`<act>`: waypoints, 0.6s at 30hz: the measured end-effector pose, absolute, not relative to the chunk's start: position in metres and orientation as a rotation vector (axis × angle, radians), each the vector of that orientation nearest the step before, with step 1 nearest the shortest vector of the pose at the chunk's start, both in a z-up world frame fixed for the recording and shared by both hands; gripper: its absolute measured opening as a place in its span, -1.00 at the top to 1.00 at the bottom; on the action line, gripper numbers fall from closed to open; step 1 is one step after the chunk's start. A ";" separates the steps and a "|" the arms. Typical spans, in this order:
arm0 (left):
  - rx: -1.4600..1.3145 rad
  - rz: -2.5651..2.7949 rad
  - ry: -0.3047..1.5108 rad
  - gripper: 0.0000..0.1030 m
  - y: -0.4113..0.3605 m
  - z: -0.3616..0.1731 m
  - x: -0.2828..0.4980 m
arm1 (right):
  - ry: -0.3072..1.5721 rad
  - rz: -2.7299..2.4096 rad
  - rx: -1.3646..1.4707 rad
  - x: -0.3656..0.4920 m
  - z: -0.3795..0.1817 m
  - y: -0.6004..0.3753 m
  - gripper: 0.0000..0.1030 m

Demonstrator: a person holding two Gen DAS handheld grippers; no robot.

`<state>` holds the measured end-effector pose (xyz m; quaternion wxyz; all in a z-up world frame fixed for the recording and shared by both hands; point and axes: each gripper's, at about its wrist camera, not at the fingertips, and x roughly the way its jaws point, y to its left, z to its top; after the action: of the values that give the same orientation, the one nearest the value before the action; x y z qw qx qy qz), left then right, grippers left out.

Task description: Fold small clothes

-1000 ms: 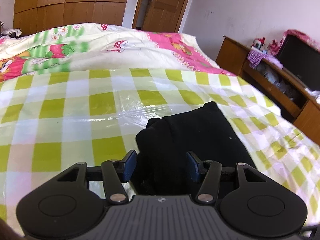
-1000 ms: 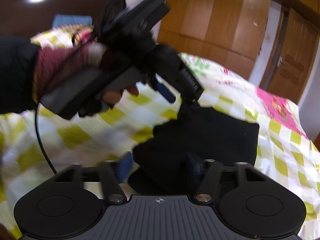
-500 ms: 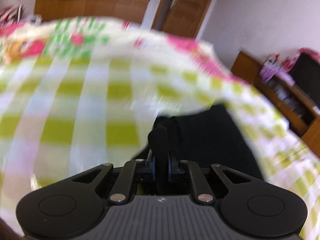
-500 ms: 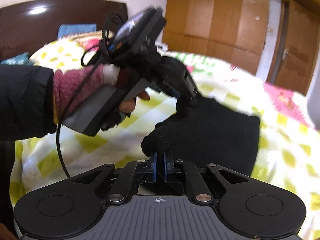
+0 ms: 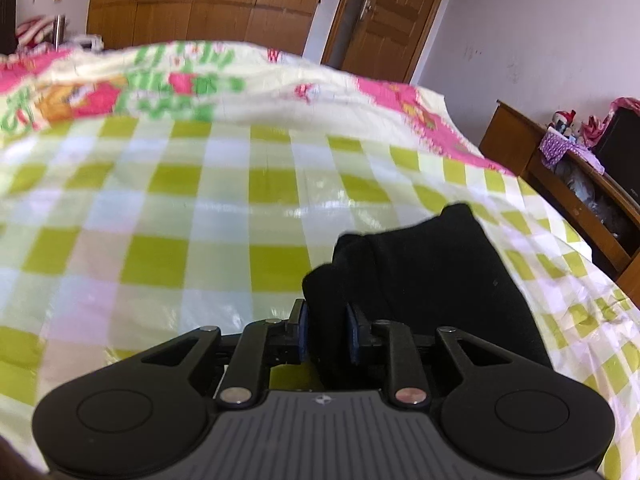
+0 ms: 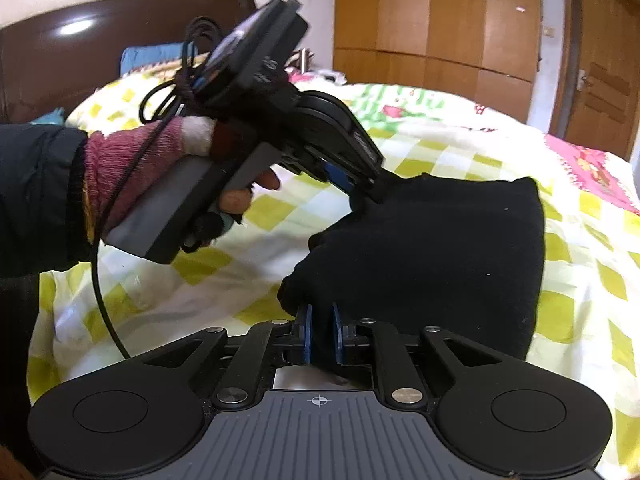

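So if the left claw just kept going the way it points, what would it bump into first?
The black garment: a fold of it already sits between the left claw, whose jaws are opening. Beyond lies the checked bedcover.

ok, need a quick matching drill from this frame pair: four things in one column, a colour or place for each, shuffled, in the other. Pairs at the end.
Things
1. garment
2. sheet
3. door
4. headboard

Colour or place
A. dark brown and glossy, at the far end of the bed in the right wrist view
B. black, its near edge between the blue pads of both grippers
C. green and white check, spread over the bed
D. light brown wood, shut, beyond the bed in the left wrist view

Pairs: 1-B, 2-C, 3-D, 4-A
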<state>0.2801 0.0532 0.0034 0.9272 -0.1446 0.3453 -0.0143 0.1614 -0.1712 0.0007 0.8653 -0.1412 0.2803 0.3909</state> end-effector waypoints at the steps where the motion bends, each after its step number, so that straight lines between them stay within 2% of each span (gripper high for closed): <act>1: -0.268 -0.026 0.688 0.27 0.050 0.011 0.277 | 0.581 0.815 -0.277 0.158 0.003 -0.174 0.71; 4: -0.190 -0.002 0.633 0.27 0.041 0.027 0.271 | 0.580 0.810 -0.226 0.151 0.008 -0.181 0.65; 11: -0.106 -0.083 0.560 0.27 0.007 0.049 0.273 | 0.563 0.681 -0.083 0.151 0.022 -0.224 0.64; 16: -0.107 -0.105 0.650 0.27 -0.017 0.016 0.307 | 0.565 0.541 -0.029 0.172 0.010 -0.240 0.59; 18: -0.107 -0.068 0.731 0.25 -0.017 -0.006 0.313 | 0.660 0.516 -0.060 0.184 -0.004 -0.234 0.59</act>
<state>0.3131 -0.0166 -0.0060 0.9320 -0.0521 0.3570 -0.0334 0.1838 -0.2343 -0.0044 0.9131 -0.0290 0.3205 0.2505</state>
